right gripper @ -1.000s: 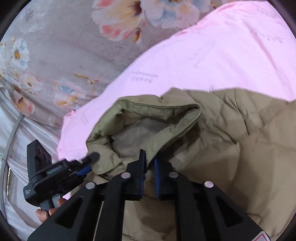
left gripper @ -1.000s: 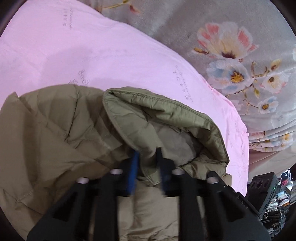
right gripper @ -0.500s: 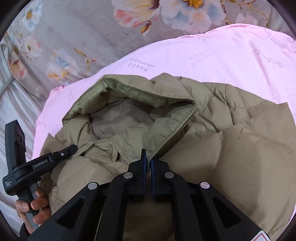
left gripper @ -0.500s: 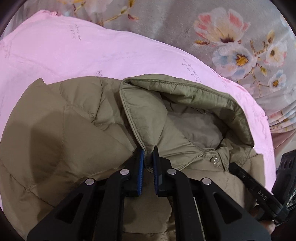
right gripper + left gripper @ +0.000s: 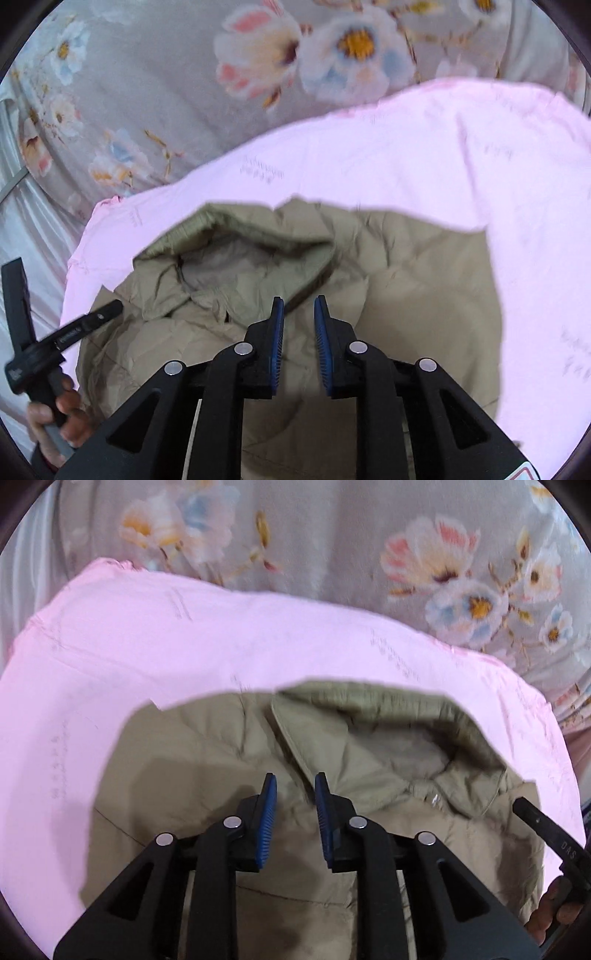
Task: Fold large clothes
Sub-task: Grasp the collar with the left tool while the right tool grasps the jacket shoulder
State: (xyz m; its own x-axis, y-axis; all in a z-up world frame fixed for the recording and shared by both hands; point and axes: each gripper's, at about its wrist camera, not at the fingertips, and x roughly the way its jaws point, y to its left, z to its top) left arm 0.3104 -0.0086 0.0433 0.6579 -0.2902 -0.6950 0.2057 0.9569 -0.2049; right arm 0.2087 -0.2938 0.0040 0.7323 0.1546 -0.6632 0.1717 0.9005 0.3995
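An olive quilted hooded jacket (image 5: 207, 760) lies on a pink sheet (image 5: 147, 635), its hood (image 5: 399, 720) open and facing up. My left gripper (image 5: 294, 781) is open and empty, just above the jacket beside the hood's edge. In the right wrist view the same jacket (image 5: 413, 280) and hood (image 5: 243, 254) show. My right gripper (image 5: 298, 302) is open and empty over the hood's right edge. The left gripper and the hand that holds it also appear at the left of the right wrist view (image 5: 114, 308).
A grey floral bedspread (image 5: 369, 535) lies beyond the pink sheet (image 5: 443, 155). The other gripper's body (image 5: 550, 838) reaches in at the right edge of the left wrist view. Grey pleated fabric (image 5: 26, 221) hangs at the far left.
Both grippers were shut on the hood's edges half a second ago. Now both have opened, let go and pulled back a little. The hood lies on the jacket.
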